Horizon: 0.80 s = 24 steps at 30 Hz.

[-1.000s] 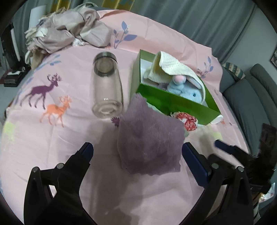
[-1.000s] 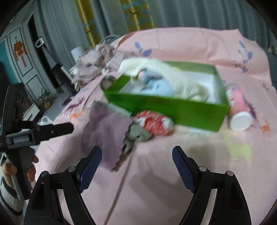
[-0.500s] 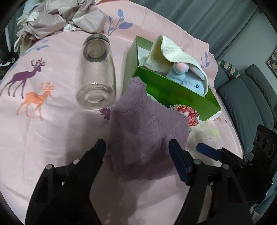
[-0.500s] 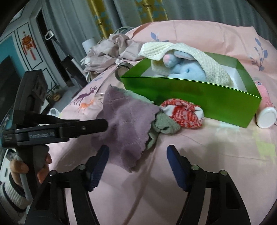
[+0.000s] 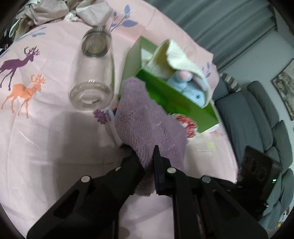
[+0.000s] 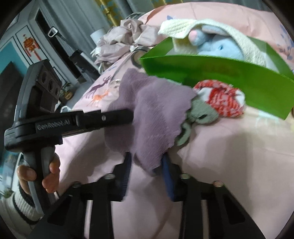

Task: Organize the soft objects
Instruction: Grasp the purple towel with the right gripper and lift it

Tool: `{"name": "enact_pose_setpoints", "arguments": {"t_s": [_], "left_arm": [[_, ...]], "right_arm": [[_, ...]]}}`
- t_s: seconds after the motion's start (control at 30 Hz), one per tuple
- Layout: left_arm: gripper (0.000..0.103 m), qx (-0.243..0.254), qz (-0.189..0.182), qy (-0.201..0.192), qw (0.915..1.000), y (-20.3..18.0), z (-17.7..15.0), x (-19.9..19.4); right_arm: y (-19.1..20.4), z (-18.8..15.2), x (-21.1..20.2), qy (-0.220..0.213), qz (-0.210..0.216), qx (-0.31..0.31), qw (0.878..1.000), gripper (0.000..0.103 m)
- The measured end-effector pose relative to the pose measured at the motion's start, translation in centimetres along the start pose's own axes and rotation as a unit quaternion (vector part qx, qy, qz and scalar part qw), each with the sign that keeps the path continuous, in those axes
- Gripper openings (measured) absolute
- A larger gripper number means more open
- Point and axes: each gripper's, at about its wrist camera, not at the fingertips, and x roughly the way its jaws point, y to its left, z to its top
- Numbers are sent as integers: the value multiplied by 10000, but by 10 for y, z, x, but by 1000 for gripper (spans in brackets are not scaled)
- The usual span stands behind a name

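On pink deer-print bedsheet (image 5: pixel 46 128), centre: purple cloth (image 5: pixel 147 125), fluffy, one end leaning on near wall of green box (image 5: pixel 174 99). Left gripper (image 5: pixel 147 156) jaws closing, pinched on the cloth's near edge; right gripper (image 6: pixel 147 161) jaws closing round the cloth's lower corner, which hangs between them, though pad contact is blurred so prob. not yet a firm grip. Two-corner hold looks meant to spread or fold the cloth before stowing. Box contents: blue plush rabbit (image 6: pixel 218 46) under cream knit cloth (image 6: pixel 185 27), i.e. already sorted. Outside box, touching its front wall: red-white rolled sock (image 6: pixel 220 99); grey-green knit item (image 6: pixel 200 114) beside it, part under purple cloth, both awaiting stowing. Glass jar (image 5: pixel 93 73) lies on its side left of box, not soft, so left out. Crumpled beige fabric (image 5: pixel 60 9) at far edge. Writing: "GenRobot.AI" embossed on left gripper body, seen from right wrist cam; person's hand (image 6: pixel 40 176) on its handle. No other legible labels.
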Motion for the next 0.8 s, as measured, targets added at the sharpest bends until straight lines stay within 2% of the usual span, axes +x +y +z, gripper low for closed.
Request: {"name": "enact_pose_setpoints", "arguments": {"t_s": [0.03, 0.1, 0.2, 0.3, 0.5, 0.8], "left_arm": [[11, 29, -70, -17, 10000, -1, 0, -3], [11, 52, -104, -29, 9999, -5, -1, -7], [11, 65, -184, -165, 9997, -13, -3, -21], [11, 236, -254, -461, 9983, -26, -1, -46], [11, 634, -289, -904, 9935, -58, 9, -82], [11, 1073, -182, -1067, 9883, -91, 28, -96]], "right_arm": [[2, 0, -1, -27, 62, 7, 10000, 17], [4, 2, -4, -122, 219, 30, 9997, 8], [12, 6, -10, -249, 276, -32, 9993, 7], [29, 13, -28, -551, 448, -346, 9969, 7], [54, 29, -55, -1023, 520, -723, 9908, 7], [61, 45, -92, -1562, 311, -938, 9828, 7]]}}
